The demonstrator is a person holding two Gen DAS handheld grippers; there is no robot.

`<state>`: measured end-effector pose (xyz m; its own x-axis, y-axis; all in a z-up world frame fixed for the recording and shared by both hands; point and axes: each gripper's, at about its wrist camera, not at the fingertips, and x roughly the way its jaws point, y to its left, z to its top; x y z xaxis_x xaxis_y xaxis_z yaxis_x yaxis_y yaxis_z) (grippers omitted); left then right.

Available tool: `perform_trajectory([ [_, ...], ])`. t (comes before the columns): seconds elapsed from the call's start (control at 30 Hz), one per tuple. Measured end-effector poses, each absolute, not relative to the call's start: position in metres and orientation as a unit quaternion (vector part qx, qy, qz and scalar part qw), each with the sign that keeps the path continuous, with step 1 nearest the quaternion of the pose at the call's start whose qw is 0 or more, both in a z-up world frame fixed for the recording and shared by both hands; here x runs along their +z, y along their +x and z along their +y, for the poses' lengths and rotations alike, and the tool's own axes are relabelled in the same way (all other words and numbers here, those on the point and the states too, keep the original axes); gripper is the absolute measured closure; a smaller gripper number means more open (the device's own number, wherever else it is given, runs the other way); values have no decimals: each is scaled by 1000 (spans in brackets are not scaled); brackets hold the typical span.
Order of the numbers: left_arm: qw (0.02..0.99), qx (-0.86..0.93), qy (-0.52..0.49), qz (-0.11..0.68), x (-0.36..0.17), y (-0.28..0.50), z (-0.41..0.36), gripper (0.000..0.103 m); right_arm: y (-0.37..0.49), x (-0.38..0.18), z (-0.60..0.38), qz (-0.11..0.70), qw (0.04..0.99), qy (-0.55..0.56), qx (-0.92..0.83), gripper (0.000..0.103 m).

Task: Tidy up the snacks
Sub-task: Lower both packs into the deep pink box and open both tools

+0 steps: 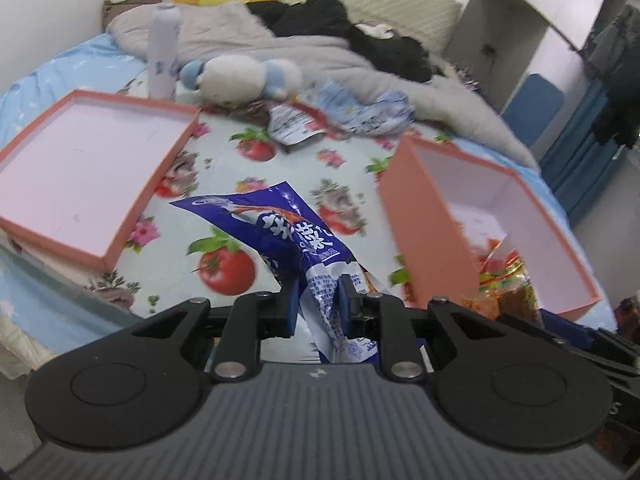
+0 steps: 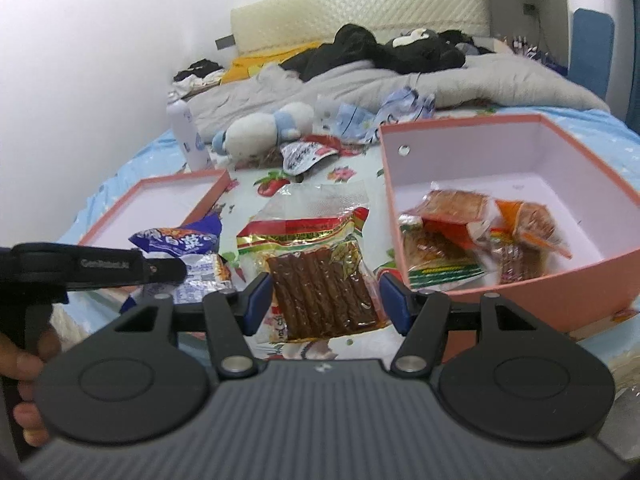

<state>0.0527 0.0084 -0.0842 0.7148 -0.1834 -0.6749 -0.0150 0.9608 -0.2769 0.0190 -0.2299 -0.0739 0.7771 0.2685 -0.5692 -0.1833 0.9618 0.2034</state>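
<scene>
My left gripper (image 1: pixel 319 304) is shut on the lower end of a blue and white snack packet (image 1: pixel 288 232), which hangs above the flowered sheet. The right wrist view shows the same packet (image 2: pixel 180 240) at the left. My right gripper (image 2: pixel 326 304) is shut across a clear packet of brown sticks with a red and gold header (image 2: pixel 320 276). The deep pink box (image 2: pixel 520 280) stands just to its right and holds several orange and red snack packets (image 2: pixel 456 216). That box (image 1: pixel 424 232) is also right of my left gripper.
The shallow pink lid (image 1: pixel 92 152) lies open side up at the left. A plush toy (image 1: pixel 244 76), a white bottle (image 1: pixel 162 52) and loose packets (image 1: pixel 296 122) lie farther back. Behind them are a grey quilt (image 2: pixel 480 84) and black clothes. A hand (image 2: pixel 24 360) holds the left gripper.
</scene>
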Motion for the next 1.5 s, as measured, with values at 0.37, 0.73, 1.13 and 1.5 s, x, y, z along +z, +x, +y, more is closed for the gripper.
perform_trajectory([
  [0.37, 922, -120, -126, 347, -53, 46, -39, 80, -4, -56, -277, 298, 949, 84, 59, 41],
  [0.73, 912, -184, -120, 345, -55, 86, -101, 80, 4, -48, -331, 284, 955, 82, -3, 42],
  [1.13, 892, -226, -103, 377, -74, 169, -174, 80, 68, -61, -375, 299, 950, 86, -14, 42],
  [1.5, 874, -225, -85, 422, -119, 256, -217, 80, 144, -105, -405, 342, 935, 94, -11, 42],
])
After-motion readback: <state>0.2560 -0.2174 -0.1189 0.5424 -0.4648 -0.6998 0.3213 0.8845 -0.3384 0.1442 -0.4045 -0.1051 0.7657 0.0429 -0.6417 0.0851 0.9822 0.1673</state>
